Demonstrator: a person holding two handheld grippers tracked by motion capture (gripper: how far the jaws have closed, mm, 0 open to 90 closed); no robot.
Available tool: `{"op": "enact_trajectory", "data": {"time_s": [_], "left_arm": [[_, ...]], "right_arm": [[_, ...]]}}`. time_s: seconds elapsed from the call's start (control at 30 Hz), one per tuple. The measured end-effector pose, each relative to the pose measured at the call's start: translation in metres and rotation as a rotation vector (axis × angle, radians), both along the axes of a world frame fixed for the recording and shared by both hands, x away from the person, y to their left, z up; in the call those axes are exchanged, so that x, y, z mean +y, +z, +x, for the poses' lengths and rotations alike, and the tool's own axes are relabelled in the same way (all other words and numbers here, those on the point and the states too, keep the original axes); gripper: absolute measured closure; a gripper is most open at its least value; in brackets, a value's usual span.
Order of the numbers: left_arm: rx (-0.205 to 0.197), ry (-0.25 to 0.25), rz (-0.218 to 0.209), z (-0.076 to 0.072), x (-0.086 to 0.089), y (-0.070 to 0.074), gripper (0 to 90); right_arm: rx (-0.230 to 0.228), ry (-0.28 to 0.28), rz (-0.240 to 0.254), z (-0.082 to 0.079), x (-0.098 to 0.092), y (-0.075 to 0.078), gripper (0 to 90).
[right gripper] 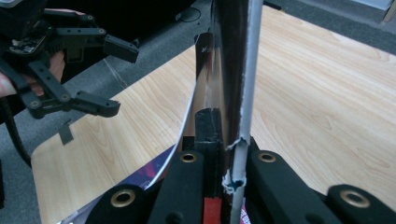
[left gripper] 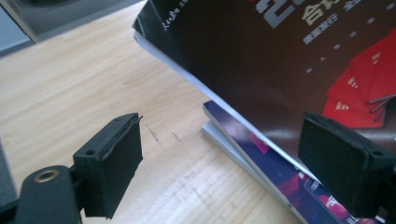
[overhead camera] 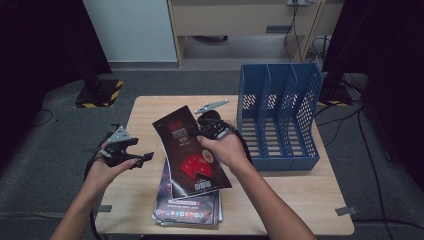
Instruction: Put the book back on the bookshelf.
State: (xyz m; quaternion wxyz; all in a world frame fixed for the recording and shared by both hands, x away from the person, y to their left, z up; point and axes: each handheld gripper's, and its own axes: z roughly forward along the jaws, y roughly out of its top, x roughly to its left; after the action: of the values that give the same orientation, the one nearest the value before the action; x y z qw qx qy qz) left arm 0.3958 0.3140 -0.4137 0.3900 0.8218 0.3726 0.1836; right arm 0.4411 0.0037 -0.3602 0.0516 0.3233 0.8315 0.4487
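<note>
Over the table's (overhead camera: 300, 200) near edge, beside the rack (overhead camera: 278, 117) and above the stack (overhead camera: 187, 205), our right gripper (overhead camera: 200, 132) pinches the magazine (overhead camera: 192, 152), left gripper (overhead camera: 131, 150) spread and empty, so we keep it pinched firmly, spine upright, toward a slot.

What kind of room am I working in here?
Probably an office or lab recording space: a small wooden table on grey carpet, a blue file rack, a stack of magazines, and cabinet furniture with trailing cables behind.

Black left gripper (overhead camera: 131, 152), grey three-cornered plate on top, brass-ringed rivets, foam-padded jaws
</note>
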Motion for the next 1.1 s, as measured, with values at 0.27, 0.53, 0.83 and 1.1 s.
{"op": "enact_trajectory", "data": {"time_s": [0.27,0.53,0.83,1.1], "left_arm": [[-0.045,-0.021,0.018,0.011,0.002,0.019,11.9],[-0.09,-0.039,-0.003,0.018,0.007,0.032,10.4],[-0.11,-0.08,-0.017,0.039,0.01,0.056,6.7],[-0.122,-0.094,-0.025,0.044,0.011,0.066,5.9]], "right_arm": [[-0.045,0.047,-0.012,-0.006,0.003,0.025,87.1],[-0.089,0.098,-0.014,-0.01,0.007,0.048,87.1],[-0.127,0.144,-0.015,-0.007,0.009,0.069,87.1],[-0.162,0.146,-0.016,-0.011,0.003,0.082,87.1]]}}
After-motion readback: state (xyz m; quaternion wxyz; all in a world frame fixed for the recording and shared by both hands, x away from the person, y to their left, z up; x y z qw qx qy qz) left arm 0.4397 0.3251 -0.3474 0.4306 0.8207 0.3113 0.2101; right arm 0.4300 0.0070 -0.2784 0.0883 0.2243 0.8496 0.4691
